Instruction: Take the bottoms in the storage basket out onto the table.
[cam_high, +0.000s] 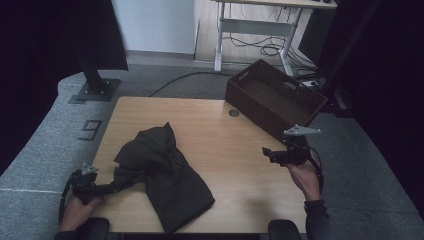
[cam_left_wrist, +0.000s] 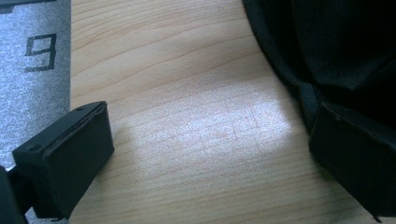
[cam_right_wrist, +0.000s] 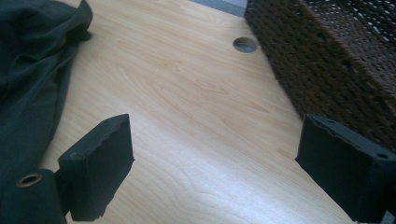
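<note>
A dark, crumpled garment (cam_high: 165, 170) lies on the left half of the wooden table (cam_high: 230, 150). My left gripper (cam_high: 107, 189) rests low at the table's front left, pointing at the garment's near-left edge. In the left gripper view its jaws stand wide apart, open (cam_left_wrist: 210, 126), with bare wood between them; the right jaw sits against the dark cloth (cam_left_wrist: 336, 42). My right gripper (cam_high: 267, 152) hovers over the table's right side, held in a hand. It is open (cam_right_wrist: 215, 135) over bare wood, the garment (cam_right_wrist: 32, 60) off to its left.
A brown wicker basket (cam_high: 280, 95) stands at the table's far right corner, close to the right gripper's right jaw (cam_right_wrist: 327, 60). A round cable hole (cam_high: 234, 113) sits beside it. A black post on a base plate (cam_high: 95, 90) stands beyond the far left corner.
</note>
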